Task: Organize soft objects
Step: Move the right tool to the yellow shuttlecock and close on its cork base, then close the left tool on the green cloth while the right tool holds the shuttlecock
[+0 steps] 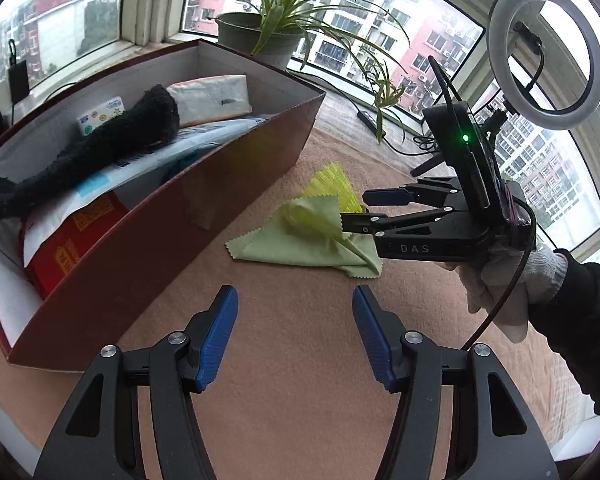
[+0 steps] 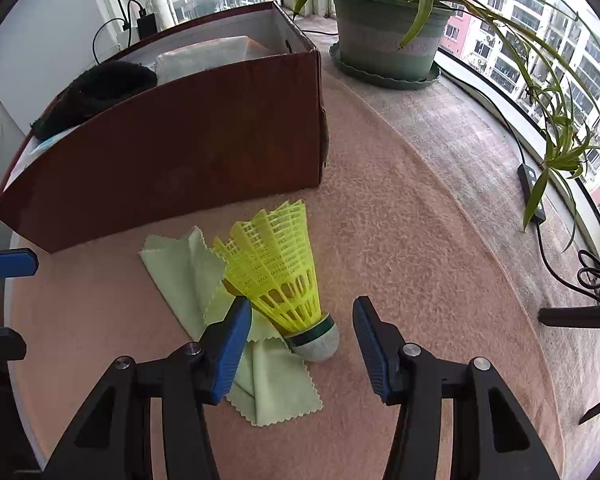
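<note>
Both grippers gape half-wide and empty: right gripper (image 2: 302, 332) straddles the yellow plastic shuttlecock (image 2: 280, 272) on the pale green cloth (image 2: 180, 276), left gripper (image 1: 295, 320) grips nothing.

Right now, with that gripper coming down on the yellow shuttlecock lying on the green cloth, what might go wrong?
1. The right gripper is open around the shuttlecock, which lies tilted on the green cloth; one finger is over the cloth, so closing could pinch both.
2. The mesh skirt looks flimsy and might get crushed.
3. The box already holds a black sock and packets, so a drop may roll off.
</note>
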Demonstrator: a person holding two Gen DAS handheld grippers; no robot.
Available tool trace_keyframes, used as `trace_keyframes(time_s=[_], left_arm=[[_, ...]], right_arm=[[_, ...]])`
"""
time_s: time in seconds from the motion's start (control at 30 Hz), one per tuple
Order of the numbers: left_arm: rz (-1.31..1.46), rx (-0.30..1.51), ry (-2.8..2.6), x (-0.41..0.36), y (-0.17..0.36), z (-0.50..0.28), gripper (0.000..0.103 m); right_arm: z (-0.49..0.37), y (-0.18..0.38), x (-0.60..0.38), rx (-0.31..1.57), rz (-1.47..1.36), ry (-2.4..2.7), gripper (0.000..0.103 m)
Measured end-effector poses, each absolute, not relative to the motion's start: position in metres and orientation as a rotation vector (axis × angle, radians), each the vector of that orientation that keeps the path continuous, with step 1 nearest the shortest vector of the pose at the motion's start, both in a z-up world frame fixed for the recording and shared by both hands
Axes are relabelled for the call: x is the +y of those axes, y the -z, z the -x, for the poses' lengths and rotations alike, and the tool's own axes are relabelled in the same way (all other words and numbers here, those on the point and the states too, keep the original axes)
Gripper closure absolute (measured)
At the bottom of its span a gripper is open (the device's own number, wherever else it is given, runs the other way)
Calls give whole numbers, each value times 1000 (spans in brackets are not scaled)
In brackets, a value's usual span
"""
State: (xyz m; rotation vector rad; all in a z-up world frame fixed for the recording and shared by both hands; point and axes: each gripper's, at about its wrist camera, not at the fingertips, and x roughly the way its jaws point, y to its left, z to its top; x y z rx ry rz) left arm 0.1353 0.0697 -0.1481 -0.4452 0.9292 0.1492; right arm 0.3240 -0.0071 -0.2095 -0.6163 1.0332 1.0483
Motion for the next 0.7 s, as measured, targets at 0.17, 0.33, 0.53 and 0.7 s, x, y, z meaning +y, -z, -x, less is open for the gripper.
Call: trace_keyframes(time_s=[0.17, 0.33, 0.53, 0.7], left_arm=[[439, 951, -140, 64, 155, -148, 44], [415, 965, -123, 55, 164, -163, 44], [410, 987, -124, 50, 179, -183, 44], [427, 1003, -134, 52, 193, -194, 41]], right_arm=[[-330, 214, 1, 1034, 599, -1039, 57], [-344, 214, 4, 1038, 582, -1023, 66], [-362, 214, -5, 1051, 557, -994, 66], [-370, 215, -17, 1072, 515, -1006, 66]])
